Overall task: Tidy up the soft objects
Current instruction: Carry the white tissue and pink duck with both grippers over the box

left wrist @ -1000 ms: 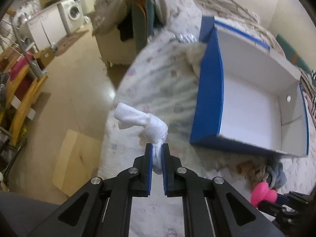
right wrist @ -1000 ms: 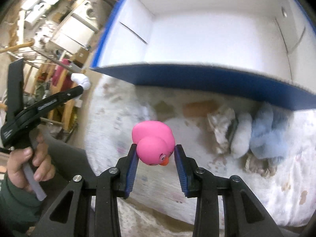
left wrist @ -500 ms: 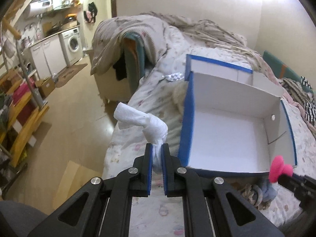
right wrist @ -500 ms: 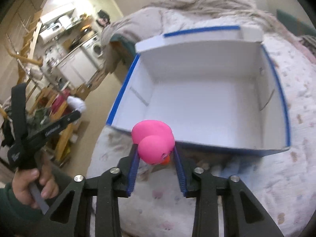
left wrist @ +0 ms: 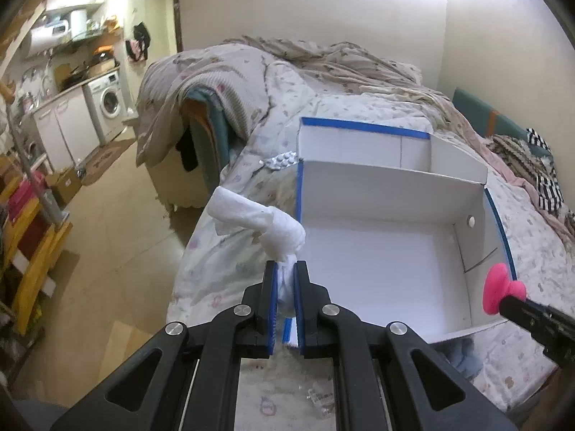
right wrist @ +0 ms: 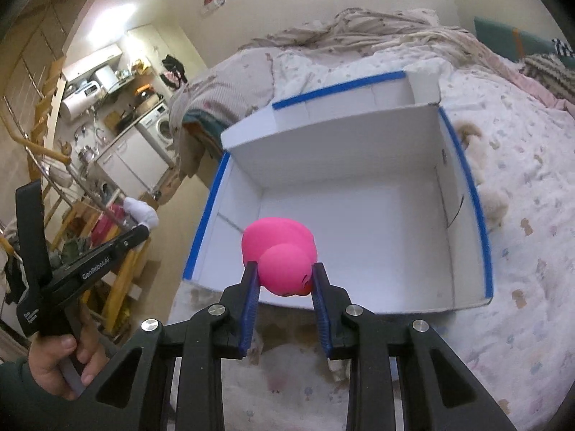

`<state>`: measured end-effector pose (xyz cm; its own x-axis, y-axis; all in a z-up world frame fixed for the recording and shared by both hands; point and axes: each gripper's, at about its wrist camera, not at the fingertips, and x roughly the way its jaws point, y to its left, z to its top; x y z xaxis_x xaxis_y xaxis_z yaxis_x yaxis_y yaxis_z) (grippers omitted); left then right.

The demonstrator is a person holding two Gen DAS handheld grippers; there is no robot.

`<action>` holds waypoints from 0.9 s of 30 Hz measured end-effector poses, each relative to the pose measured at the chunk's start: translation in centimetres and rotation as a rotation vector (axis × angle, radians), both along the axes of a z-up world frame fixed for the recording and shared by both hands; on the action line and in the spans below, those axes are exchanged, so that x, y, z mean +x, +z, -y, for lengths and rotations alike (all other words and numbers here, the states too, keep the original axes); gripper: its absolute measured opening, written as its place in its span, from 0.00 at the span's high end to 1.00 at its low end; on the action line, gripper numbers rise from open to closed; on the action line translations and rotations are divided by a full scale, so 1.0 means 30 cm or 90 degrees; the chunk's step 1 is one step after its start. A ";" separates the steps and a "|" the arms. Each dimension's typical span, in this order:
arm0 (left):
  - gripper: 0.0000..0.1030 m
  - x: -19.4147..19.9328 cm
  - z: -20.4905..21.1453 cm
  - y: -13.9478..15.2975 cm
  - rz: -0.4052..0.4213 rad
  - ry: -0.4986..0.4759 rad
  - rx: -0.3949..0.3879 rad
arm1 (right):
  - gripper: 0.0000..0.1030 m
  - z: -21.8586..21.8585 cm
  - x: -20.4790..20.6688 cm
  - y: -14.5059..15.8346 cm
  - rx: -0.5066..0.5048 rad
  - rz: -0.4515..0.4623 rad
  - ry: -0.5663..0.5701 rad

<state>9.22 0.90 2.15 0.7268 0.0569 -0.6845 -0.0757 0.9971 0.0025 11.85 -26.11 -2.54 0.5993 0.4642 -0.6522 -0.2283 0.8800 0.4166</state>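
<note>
Above the open box (right wrist: 359, 237) | right gripper (right wrist: 285, 280) clamps pink duck (right wrist: 278, 255); left gripper (left wrist: 285, 283) pinches white cloth (left wrist: 258, 222) | both poised to drop in

A crumpled white cloth (left wrist: 264, 222) and pink rubber duck (right wrist: 278, 256) hang above the open white box (right wrist: 355, 222).

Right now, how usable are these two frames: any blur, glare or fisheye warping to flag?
Left wrist view: sharp centre, white cloth crisp, ceiling glare blown out top right, box edges bowed by the fisheye. Right wrist view: pink duck in focus, box's near wall slightly smeared, kitchen light overexposed upper left, dark vignette in the corners.
</note>
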 end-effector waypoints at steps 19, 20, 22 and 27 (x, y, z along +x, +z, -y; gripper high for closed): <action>0.92 0.244 0.175 -0.118 -0.052 -0.094 0.034 | 0.71 0.064 0.210 -0.011 -0.029 0.001 -0.054; 0.92 0.253 0.178 -0.141 -0.061 -0.098 0.029 | 0.71 0.063 0.225 -0.015 -0.031 -0.001 -0.054; 0.92 0.266 0.177 -0.175 -0.074 -0.102 0.024 | 0.71 0.056 0.252 -0.034 -0.038 -0.009 -0.053; 0.92 0.302 0.188 -0.232 -0.097 -0.109 0.022 | 0.71 0.029 0.299 -0.095 -0.051 -0.038 -0.046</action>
